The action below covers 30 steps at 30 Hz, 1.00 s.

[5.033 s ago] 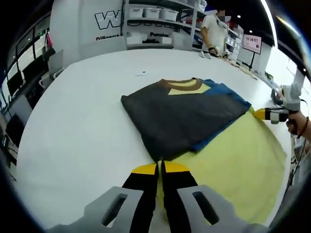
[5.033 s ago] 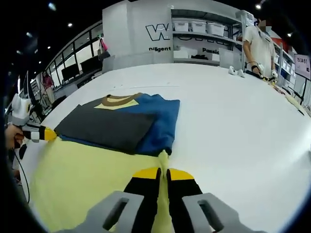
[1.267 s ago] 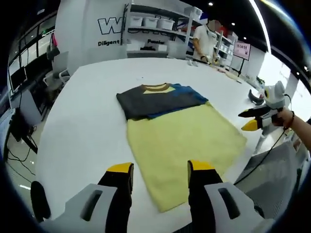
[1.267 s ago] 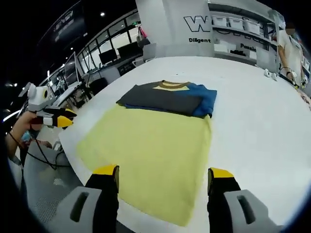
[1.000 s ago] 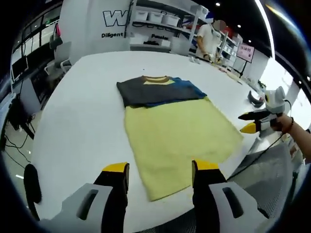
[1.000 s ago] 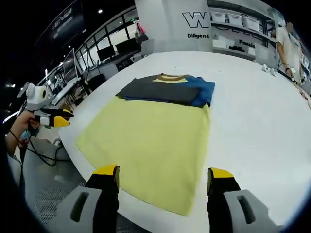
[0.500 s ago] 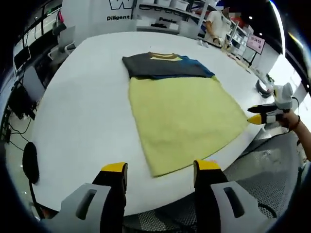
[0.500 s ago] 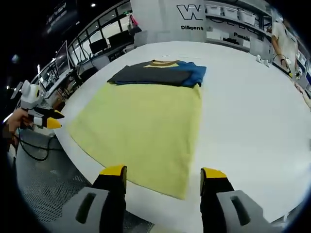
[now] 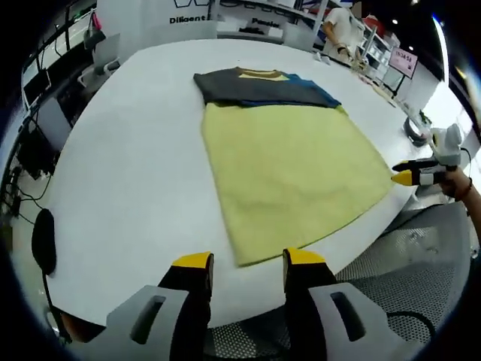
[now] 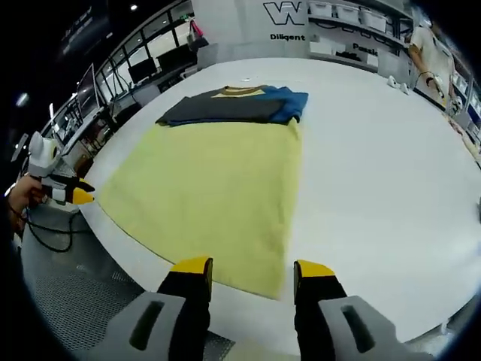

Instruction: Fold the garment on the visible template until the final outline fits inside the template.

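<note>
On the white table — a garment partly folded, dark end far, yellow part spread near.
Left tongs and right tongs hover parted over the near edge, gripping nothing; shelves behind.

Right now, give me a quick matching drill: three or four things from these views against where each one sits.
Things:
1. folded garment
2. yellow template
3. left hand-held gripper
4. right hand-held gripper

Places:
A. flat on the white table
B. at the template's far end
C. at the template's near left corner
D. at the template's near right corner

Pairs: 1-B, 2-A, 3-C, 4-D
</note>
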Tool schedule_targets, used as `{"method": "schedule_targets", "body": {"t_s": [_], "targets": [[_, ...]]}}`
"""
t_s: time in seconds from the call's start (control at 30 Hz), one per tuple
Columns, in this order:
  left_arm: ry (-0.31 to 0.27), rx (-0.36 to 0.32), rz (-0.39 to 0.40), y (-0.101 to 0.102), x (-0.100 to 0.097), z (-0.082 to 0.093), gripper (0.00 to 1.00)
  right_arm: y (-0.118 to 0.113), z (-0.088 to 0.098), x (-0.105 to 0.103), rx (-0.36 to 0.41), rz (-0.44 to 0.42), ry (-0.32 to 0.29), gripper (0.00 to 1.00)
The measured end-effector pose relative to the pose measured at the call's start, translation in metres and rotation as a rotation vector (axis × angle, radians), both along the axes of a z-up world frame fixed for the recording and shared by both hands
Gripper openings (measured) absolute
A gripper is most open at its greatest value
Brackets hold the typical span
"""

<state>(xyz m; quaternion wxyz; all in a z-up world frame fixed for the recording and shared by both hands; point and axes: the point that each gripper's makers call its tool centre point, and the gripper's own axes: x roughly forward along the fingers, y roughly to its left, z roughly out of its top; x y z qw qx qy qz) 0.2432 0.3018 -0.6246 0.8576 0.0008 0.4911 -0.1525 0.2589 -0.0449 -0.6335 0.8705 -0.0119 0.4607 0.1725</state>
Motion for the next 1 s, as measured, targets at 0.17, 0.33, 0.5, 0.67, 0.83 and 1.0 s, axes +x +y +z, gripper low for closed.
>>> {"method": "schedule_targets", "body": {"t_s": [0.17,0.33,0.5,0.67,0.83,1.0], "targets": [[-0.010,0.019,-0.002,0.001,0.000,-0.001,0.32,-0.001,-0.003,-0.004,-0.005,-0.011,0.020,0.32],[-0.020,0.013,0.008,0.002,0.003,0.000,0.30,-0.006,-0.005,-0.007,-0.041,-0.022,0.029,0.22],[-0.008,0.003,0.015,0.001,0.003,-0.004,0.29,-0.009,-0.007,-0.009,-0.034,-0.039,0.057,0.19],[-0.002,-0.005,0.004,-0.003,0.001,-0.008,0.29,-0.014,-0.012,-0.010,-0.100,-0.017,0.049,0.10],[0.010,0.004,0.019,-0.001,-0.001,-0.014,0.24,-0.015,-0.011,-0.011,-0.096,-0.021,0.049,0.07],[0.011,0.004,0.032,0.001,0.001,-0.014,0.19,-0.016,-0.011,-0.010,-0.106,-0.021,0.046,0.05]]}}
